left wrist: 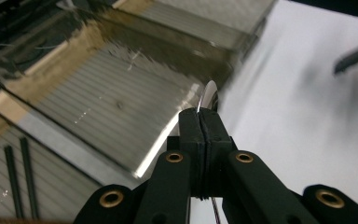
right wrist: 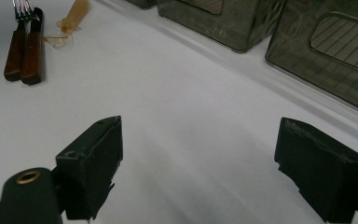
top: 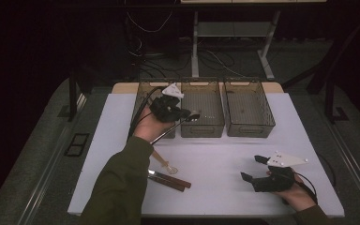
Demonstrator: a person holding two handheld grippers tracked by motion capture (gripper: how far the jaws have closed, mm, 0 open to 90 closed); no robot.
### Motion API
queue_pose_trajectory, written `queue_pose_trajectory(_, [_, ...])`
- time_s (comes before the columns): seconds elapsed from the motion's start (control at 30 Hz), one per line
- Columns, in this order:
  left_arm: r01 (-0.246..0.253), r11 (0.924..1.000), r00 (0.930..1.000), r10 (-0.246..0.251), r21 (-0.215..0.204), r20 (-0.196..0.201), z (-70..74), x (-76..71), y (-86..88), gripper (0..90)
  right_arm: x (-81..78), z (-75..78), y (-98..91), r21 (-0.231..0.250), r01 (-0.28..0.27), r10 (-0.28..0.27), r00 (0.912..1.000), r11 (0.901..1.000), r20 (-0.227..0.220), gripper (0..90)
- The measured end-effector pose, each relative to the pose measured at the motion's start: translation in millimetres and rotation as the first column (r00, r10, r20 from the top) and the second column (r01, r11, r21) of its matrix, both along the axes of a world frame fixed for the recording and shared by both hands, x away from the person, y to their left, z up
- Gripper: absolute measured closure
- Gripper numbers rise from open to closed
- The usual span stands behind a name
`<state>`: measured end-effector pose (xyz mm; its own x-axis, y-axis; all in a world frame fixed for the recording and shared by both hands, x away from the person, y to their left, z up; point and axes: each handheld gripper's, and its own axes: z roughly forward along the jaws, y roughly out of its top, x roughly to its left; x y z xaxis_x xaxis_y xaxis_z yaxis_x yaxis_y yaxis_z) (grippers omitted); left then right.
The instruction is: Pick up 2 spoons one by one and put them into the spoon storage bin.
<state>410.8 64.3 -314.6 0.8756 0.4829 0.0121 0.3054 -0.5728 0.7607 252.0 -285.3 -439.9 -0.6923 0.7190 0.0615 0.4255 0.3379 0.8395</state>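
Note:
My left gripper (top: pixel 185 114) hangs above the front wall of the middle bin (top: pixel 201 127), shut on a metal spoon (top: pixel 193 115). The spoon's bowl points toward that bin and its handle slants down toward the table. In the left gripper view the jaws (left wrist: pixel 199 114) are pressed together on the spoon (left wrist: pixel 209 95), whose shiny bowl edge rises just beyond the tips. My right gripper (top: pixel 251 168) rests low over the white table near its front right corner. Its jaws (right wrist: pixel 200 140) stand wide open with nothing between them.
Three smoky see-through bins stand in a row at the back: left (top: pixel 145 89), middle and right (top: pixel 248 124). Two thin dark sticks (left wrist: pixel 16 177) lie in one bin. A brown-handled fork and knife (top: pixel 168 179) and an amber plastic utensil (top: pixel 161 161) lie front left.

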Motion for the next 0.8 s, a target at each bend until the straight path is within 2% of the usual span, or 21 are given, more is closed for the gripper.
queue_pose_trajectory(0.03, [-0.009, 0.9999, 1.0, 0.009, -0.011, -0.001, 1.5, 4.9, -3.4, 88.7, -0.1, 0.2, -0.1, 0.002, 0.001, -0.001, 1.0, 1.0, -0.001, 15.4])
queue_pose_trajectory(0.2, [-0.049, 0.9988, 0.9988, 0.049, -0.01, -0.001, 5.5, 30.8, -19.5, 88.7, 0.2, 1.2, -1.9, 0.01, 0.008, -0.008, 1.0, 0.9999, 0.001, 15.4])
queue_pose_trajectory(0.37, [-0.092, 0.9955, 0.9957, 0.092, -0.021, -0.012, 2.0, 52.2, -32.6, 88.6, -0.1, 2.2, -2.1, 0.019, 0.013, -0.013, 0.9999, 0.9997, 0.002, 15.4])
queue_pose_trajectory(0.7, [-0.206, 0.9786, 0.978, 0.205, -0.007, -0.037, -17.1, 87.1, -57.4, 88.6, -0.4, 3.7, -2.4, 0.035, 0.006, -0.007, 0.9999, 0.9994, 0.013, 15.4])
queue_pose_trajectory(0.8, [-0.224, 0.9747, 0.9739, 0.223, -0.004, -0.041, -22.5, 93.6, -64.9, 88.6, -0.5, 4.0, -2.1, 0.037, 0.002, -0.003, 0.9999, 0.9993, 0.016, 15.4])
